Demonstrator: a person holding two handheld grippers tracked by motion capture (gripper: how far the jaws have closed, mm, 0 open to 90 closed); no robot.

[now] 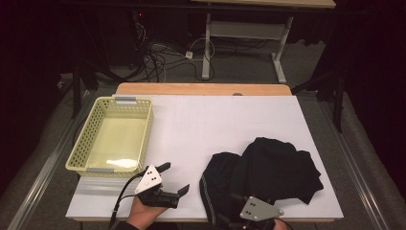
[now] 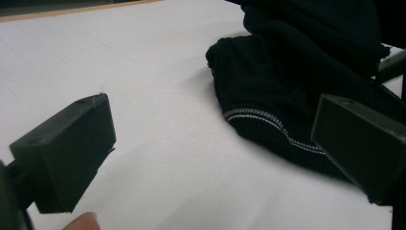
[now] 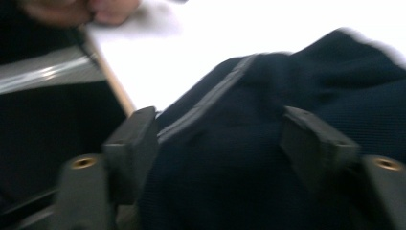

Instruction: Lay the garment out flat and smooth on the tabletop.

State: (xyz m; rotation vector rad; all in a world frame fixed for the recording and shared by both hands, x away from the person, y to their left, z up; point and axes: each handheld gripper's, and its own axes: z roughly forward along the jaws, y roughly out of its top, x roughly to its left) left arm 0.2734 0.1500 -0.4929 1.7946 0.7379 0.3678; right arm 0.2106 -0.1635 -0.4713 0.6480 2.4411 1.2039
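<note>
Here, seen from above, a dark sweater (image 1: 263,177) lies crumpled well right of the yellow basket (image 1: 115,134), on the white table (image 1: 215,120). The left gripper (image 2: 210,143) hangs open beside its striped hem (image 2: 268,122). The right gripper (image 3: 218,143), jaws apart, hovers over the cloth ungripped; closing on a fold likely comes next.

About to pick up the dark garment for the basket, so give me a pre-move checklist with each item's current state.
1. Left gripper open, nothing between its jaws: ok.
2. Right gripper jaws apart over the dark garment, pads not pressing the cloth: ok.
3. Garment fully on the white table top: not ok, its near edge reaches the table's front edge.
4. Yellow basket empty and ready: ok.
5. Garment folded neatly: not ok, it lies bunched.
</note>
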